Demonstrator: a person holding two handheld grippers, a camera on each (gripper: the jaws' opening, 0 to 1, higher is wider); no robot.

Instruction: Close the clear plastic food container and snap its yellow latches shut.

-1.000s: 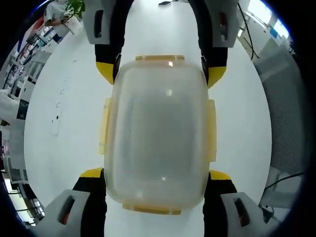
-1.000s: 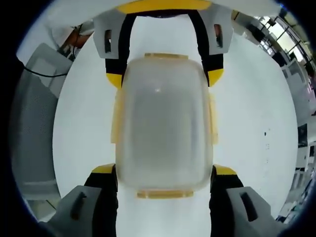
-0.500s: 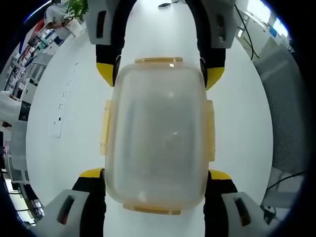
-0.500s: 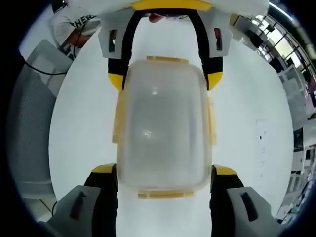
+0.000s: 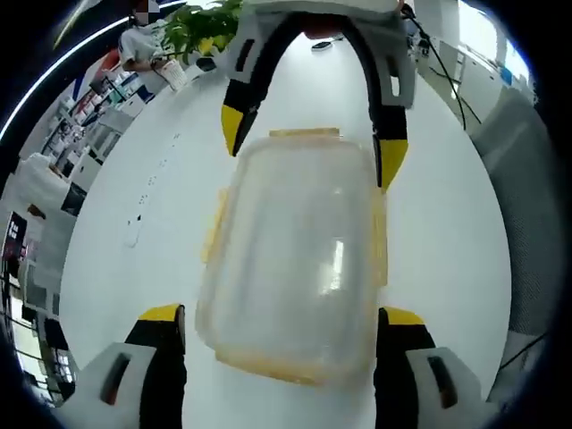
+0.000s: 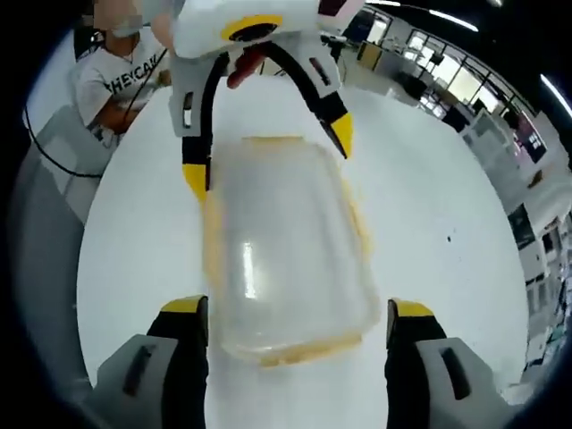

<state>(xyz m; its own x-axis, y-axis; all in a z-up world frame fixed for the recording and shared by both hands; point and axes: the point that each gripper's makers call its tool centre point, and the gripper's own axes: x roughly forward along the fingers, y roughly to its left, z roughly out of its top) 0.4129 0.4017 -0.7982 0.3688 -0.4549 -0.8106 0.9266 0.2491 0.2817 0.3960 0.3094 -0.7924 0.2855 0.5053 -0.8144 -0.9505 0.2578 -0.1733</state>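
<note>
A clear plastic food container (image 5: pixel 299 250) with its lid on lies on the white table (image 5: pixel 134 268); yellow latch flaps (image 5: pixel 379 241) run along its edges. My left gripper (image 5: pixel 281 315) is open, its yellow-tipped jaws standing either side of the container's near end. From the opposite side my right gripper (image 5: pixel 311 141) straddles the far end. In the right gripper view the same container (image 6: pixel 281 250) lies between my right gripper (image 6: pixel 295 311), which is open, and the left gripper (image 6: pixel 268 156) beyond it. The container is motion-blurred, so I cannot tell whether the latches are snapped down.
A person in a white T-shirt (image 6: pixel 116 76) stands at the table's far edge. A green plant (image 5: pixel 201 27) sits at the table's other end. Grey chairs (image 5: pixel 527 179) (image 6: pixel 45 223) flank the table. Bare white tabletop (image 6: pixel 447 232) surrounds the container.
Both views have tilted up and rolled, taking in more of the room. The container now looks skewed and blurred between the jaws. Jaw spacing looks unchanged.
</note>
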